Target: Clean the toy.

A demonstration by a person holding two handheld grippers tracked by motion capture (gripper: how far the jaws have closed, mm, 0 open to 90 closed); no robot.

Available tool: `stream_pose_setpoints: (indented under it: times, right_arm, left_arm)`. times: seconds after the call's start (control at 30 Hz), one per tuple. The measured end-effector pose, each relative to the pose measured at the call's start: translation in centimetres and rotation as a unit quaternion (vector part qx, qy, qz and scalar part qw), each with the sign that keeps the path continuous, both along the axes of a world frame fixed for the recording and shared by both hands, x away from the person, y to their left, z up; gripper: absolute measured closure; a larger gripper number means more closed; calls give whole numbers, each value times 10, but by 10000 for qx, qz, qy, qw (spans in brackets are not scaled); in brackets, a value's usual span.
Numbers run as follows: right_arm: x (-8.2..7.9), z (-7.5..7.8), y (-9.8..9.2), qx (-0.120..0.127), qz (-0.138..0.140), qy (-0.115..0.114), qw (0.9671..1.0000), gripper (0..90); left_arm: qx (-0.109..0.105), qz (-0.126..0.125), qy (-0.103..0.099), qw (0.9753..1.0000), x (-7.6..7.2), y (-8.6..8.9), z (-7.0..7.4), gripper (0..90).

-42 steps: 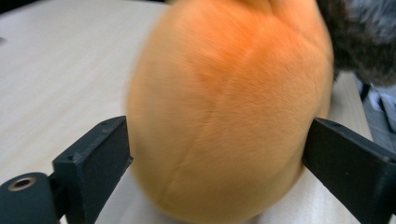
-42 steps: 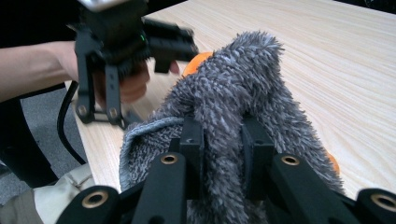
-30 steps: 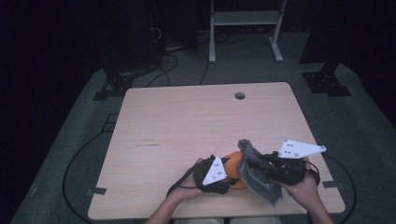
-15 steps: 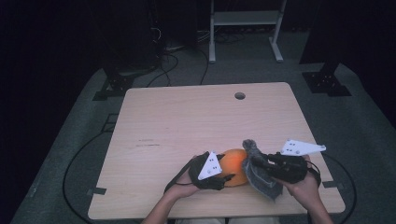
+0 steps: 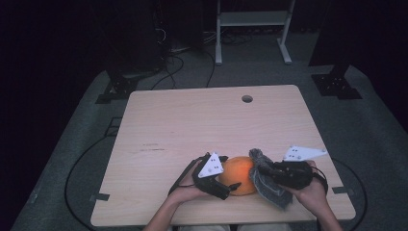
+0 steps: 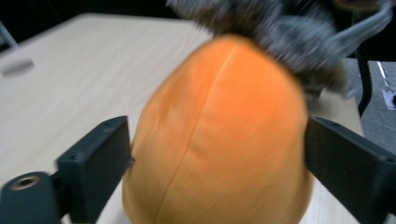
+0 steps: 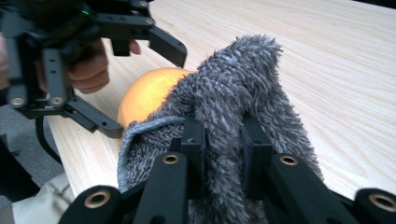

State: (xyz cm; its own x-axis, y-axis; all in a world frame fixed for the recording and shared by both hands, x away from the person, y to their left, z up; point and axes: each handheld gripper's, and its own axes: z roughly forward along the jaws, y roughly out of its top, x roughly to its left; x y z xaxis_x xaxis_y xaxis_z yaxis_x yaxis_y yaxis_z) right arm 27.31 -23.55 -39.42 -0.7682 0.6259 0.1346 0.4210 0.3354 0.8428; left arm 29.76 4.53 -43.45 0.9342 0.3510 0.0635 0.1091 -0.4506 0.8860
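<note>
An orange soft ball-like thing (image 5: pixel 240 171) rests on the wooden table (image 5: pixel 207 120) near its front edge. My left gripper (image 5: pixel 225 182) grips it from the left; in the left gripper view its jaws press both sides of the orange thing (image 6: pixel 219 140). My right gripper (image 5: pixel 269 173) is shut on a grey fluffy cloth (image 5: pixel 267 185). It holds the cloth against the orange thing's right side. In the right gripper view the cloth (image 7: pixel 233 88) bunches up between the jaws, with the orange thing (image 7: pixel 147 88) behind it.
A round cable hole (image 5: pixel 247 98) sits at the table's far edge. On the floor beyond are a white rack (image 5: pixel 252 19), black stand bases (image 5: pixel 337 84) and cables (image 5: pixel 183 62). Both hands are close to the table's front edge.
My left gripper has shifted left, so more of the orange thing shows between the two grippers. The right gripper stays shut on the cloth beside it.
</note>
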Motion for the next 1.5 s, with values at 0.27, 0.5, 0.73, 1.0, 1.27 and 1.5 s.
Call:
stream_pose_setpoints:
  times: [0.27,0.5,0.73,1.0,1.27,1.5]
  right_arm:
    - [9,-13,-19,253,-126,299,9992,743]
    - [11,-18,-28,216,-287,357,9987,740]
    - [0,10,-26,233,-247,32,9994,742]
    - [-10,38,21,231,34,-228,9995,746]
    - [4,-4,17,45,15,403,9992,755]
    - [2,-9,-11,-27,-205,466,9987,753]
  left_arm:
    - [9,-26,271,9996,3,-4,-11,29]
    - [-95,10,79,9999,1,-4,-12,157]
    - [-24,216,-288,9994,-6,-4,5,310]
    - [94,161,-473,9987,-16,-4,26,316]
    - [-61,-262,-389,9989,-12,-3,16,156]
    - [-458,-152,25,9988,0,4,6,83]
